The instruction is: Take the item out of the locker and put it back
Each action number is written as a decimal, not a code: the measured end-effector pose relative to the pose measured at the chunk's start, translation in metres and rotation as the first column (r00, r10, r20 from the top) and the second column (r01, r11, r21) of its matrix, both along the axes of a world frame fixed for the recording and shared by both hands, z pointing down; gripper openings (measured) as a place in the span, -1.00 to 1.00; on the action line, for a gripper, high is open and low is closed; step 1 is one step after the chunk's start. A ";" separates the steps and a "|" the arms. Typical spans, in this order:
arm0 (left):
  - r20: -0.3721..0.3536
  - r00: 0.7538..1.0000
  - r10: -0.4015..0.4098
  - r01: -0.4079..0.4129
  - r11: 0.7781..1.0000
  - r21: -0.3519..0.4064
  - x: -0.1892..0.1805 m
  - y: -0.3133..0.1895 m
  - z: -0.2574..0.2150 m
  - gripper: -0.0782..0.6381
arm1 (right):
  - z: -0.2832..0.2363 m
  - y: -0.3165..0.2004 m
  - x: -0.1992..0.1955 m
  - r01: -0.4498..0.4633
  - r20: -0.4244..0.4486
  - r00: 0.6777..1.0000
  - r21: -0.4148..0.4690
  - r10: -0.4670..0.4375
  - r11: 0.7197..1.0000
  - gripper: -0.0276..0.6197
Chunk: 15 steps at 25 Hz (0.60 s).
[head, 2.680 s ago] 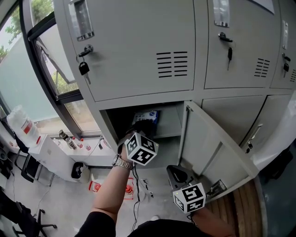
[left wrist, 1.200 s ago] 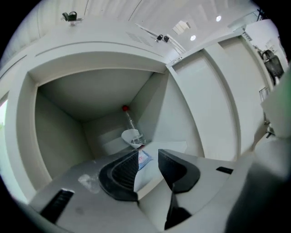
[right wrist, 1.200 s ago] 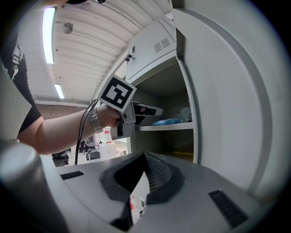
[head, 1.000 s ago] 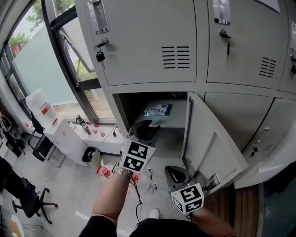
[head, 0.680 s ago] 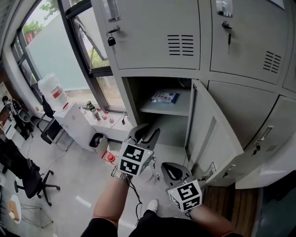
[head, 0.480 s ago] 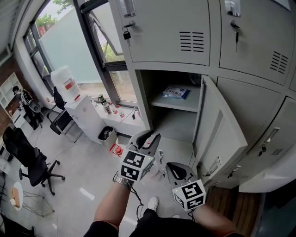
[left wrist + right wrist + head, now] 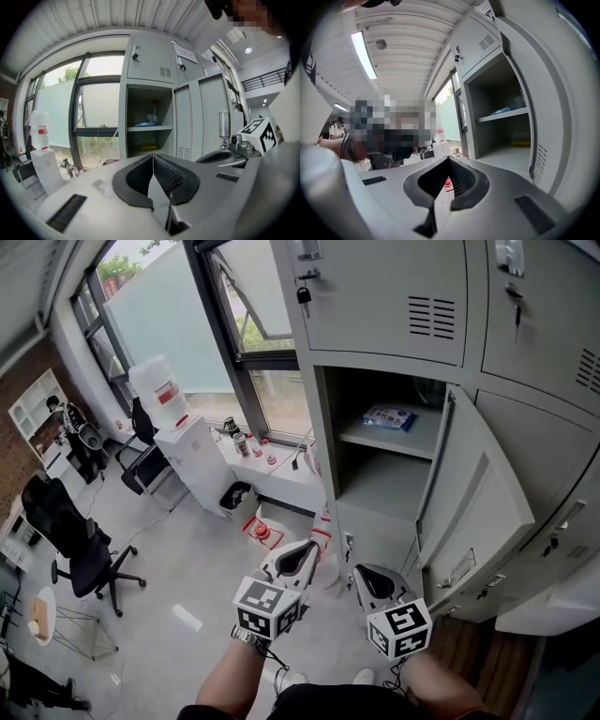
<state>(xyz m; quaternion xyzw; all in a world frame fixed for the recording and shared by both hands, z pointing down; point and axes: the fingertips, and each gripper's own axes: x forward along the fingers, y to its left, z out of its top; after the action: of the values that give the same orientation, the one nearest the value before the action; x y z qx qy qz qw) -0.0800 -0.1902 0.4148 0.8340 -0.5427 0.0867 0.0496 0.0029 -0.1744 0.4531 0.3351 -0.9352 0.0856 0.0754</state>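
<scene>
**Grey steel locker (image 7: 323,446) open, packet on its shelf, both grippers empty**

The blue-and-white packet (image 7: 389,417) lies flat on the upper shelf of the open compartment, well apart from both tools, so it looks already put back. The left gripper (image 7: 302,556) has just been closing, and its jaws meet on nothing. The right gripper (image 7: 367,576) is likewise pinched together and empty. Both hang low in front of the locker. The door (image 7: 473,498) stands swung out on the right, its lower edge near the right gripper. Nothing blocks the compartment mouth.
</scene>
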 end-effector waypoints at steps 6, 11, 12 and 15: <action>-0.076 0.997 0.035 -0.041 0.996 -0.083 -0.014 0.027 0.040 -0.73 | 0.011 0.001 -0.007 -0.073 -0.008 0.997 -0.027 0.073 0.997 -0.75; -0.122 0.988 0.097 -0.111 0.988 -0.109 -0.022 0.043 0.058 -0.73 | 0.020 0.012 -0.007 -0.168 -0.016 0.986 -0.048 0.167 0.985 -0.75; -0.128 0.985 0.114 -0.129 0.985 -0.113 -0.022 0.046 0.060 -0.73 | 0.022 0.014 -0.006 -0.189 -0.016 0.982 -0.056 0.189 0.980 -0.75; -0.149 0.974 0.172 -0.191 0.974 -0.120 -0.023 0.056 0.066 -0.73 | 0.030 0.025 -0.005 -0.251 -0.020 0.968 -0.082 0.250 0.964 -0.75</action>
<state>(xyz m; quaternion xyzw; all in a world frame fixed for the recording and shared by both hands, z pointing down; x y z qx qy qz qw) -0.1029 -0.1339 0.4811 0.8789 -0.4524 0.0693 0.1342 -0.0022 -0.1497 0.4828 0.4477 -0.8805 0.1321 0.0822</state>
